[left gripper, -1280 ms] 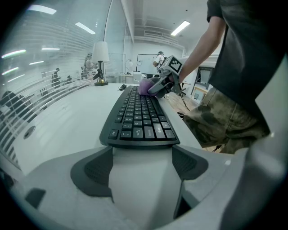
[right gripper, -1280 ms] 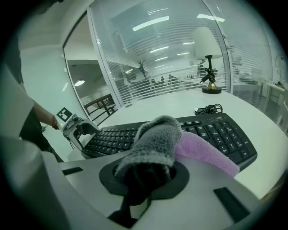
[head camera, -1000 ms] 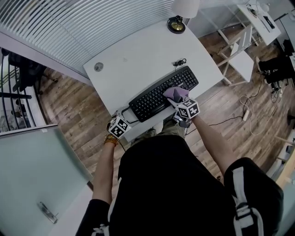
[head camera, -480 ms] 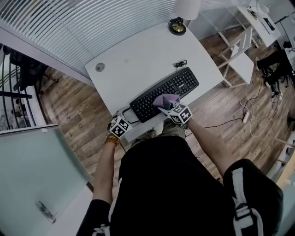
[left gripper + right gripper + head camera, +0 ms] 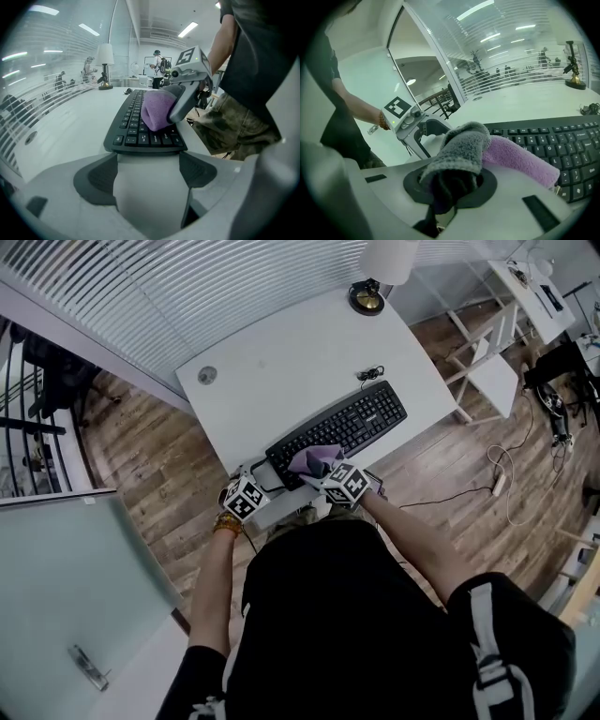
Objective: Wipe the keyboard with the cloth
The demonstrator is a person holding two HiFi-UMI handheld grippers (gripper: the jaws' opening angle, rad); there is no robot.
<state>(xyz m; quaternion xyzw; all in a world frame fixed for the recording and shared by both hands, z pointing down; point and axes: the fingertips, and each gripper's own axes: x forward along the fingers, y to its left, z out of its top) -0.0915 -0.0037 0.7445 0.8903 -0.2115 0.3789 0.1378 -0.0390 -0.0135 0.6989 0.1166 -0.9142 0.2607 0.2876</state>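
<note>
A black keyboard point(image 5: 349, 425) lies slantwise near the front edge of the white desk point(image 5: 281, 352). My right gripper point(image 5: 323, 471) is shut on a purple and grey cloth point(image 5: 314, 459), which is pressed on the keyboard's left end. In the right gripper view the cloth point(image 5: 513, 158) drapes from the jaws onto the keys point(image 5: 562, 140). My left gripper point(image 5: 254, 484) rests open on the desk just off the keyboard's left end point(image 5: 140, 133); bare desk shows between its pads point(image 5: 99, 176). From the left gripper view, the cloth point(image 5: 157, 111) and the right gripper point(image 5: 186, 96) are just ahead.
A lamp with a round base point(image 5: 367, 298) stands at the desk's far corner. A small coiled cable point(image 5: 368, 372) lies behind the keyboard, and a round grommet point(image 5: 207, 376) is at the far left. A white side table point(image 5: 489, 371) and floor cables point(image 5: 497, 482) are to the right.
My right gripper has slid the cloth along the keyboard from its right half to its left end. The left gripper has stayed put.
</note>
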